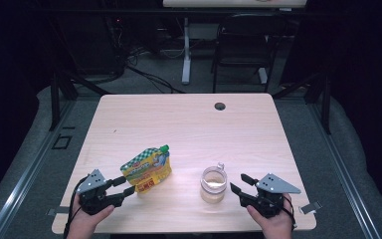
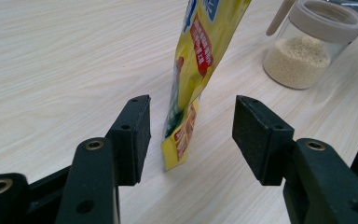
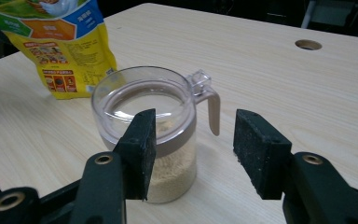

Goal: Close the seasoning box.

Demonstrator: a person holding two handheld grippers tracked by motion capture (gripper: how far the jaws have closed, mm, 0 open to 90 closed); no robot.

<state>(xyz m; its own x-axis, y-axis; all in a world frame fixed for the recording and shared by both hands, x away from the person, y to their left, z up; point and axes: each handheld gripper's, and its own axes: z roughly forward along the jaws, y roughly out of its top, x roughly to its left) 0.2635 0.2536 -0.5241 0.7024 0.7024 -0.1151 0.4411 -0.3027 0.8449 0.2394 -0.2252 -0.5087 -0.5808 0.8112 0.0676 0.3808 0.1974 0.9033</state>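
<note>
Between pouch (image 1: 146, 169) and jar (image 1: 213, 184) lies bare table (image 1: 189, 129) (far half too).

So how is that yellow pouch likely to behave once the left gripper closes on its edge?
The yellow pouch looks thin and flexible, so it would probably bend or fold rather than stay stiff. It stands leaning on a narrow base, so a push would likely tip it. Its glossy film may slip between the open left gripper pads.
</note>
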